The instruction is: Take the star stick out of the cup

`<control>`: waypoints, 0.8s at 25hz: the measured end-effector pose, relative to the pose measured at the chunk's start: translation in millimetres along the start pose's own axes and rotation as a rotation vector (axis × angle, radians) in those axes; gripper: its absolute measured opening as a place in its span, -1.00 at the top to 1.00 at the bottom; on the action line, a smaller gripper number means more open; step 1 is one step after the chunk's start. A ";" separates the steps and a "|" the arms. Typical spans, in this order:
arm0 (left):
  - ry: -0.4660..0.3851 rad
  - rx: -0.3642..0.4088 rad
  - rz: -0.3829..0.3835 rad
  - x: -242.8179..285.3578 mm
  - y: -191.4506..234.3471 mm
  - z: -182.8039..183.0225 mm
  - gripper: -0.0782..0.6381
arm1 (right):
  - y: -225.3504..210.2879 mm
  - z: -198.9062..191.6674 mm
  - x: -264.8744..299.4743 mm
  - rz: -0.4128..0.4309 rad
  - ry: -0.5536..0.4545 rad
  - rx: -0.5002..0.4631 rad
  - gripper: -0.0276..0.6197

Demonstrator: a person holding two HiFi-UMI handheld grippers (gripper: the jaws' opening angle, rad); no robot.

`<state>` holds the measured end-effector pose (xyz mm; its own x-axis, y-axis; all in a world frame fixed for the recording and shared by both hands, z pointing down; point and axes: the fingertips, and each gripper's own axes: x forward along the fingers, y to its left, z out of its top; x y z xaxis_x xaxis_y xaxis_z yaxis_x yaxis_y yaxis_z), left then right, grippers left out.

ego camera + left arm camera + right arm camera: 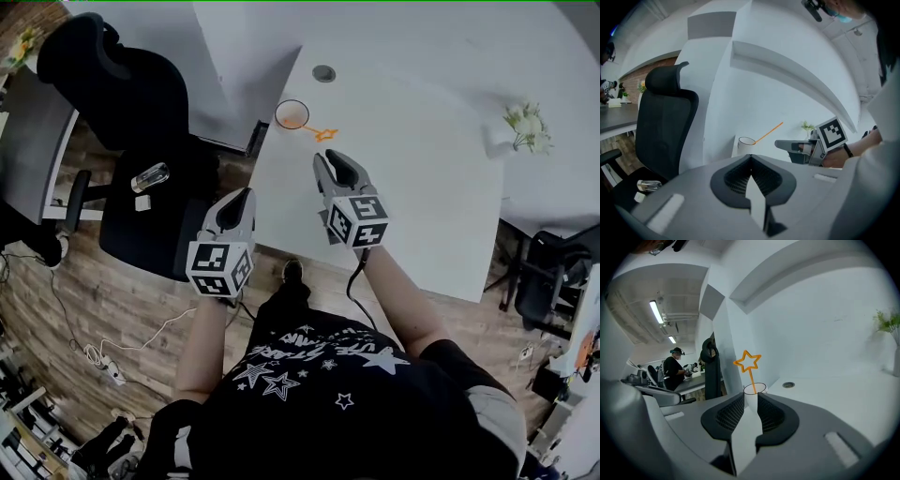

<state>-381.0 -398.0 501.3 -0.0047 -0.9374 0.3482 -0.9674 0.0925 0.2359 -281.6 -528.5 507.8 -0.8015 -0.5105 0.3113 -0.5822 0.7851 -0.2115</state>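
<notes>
A clear cup [292, 114] stands near the far left corner of the white table [441, 197]. An orange star stick [323, 133] leans out of it to the right. In the right gripper view, the star [748, 361] rises above the cup [754, 390], straight ahead. My right gripper [336, 161] hovers over the table just short of the cup, jaws slightly apart and empty [751, 397]. My left gripper [244, 194] is off the table's left edge, shut and empty [750, 157]. From there I see the cup [746, 143] and the slanting stick [768, 132].
A black office chair [141, 94] stands left of the table, with a small clear bottle [150, 176] on its seat. A vase of flowers [528, 127] sits at the table's far right, and a round cable port [323, 73] lies beyond the cup. A person [675, 369] works at a distant desk.
</notes>
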 end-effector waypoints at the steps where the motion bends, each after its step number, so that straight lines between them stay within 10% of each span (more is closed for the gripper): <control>1: 0.000 -0.003 0.002 3.4 3.9 0.8 0.77 | -0.5 0.7 7.3 -0.005 0.000 0.000 0.59; 20: 0.034 -0.020 0.029 30.4 31.8 3.5 0.77 | -2.7 12.8 61.6 0.008 0.013 -0.053 0.81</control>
<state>-412.8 -424.8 516.2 -0.0234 -0.9222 0.3859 -0.9617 0.1263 0.2433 -331.1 -566.5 515.7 -0.8042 -0.4997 0.3216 -0.5672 0.8070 -0.1644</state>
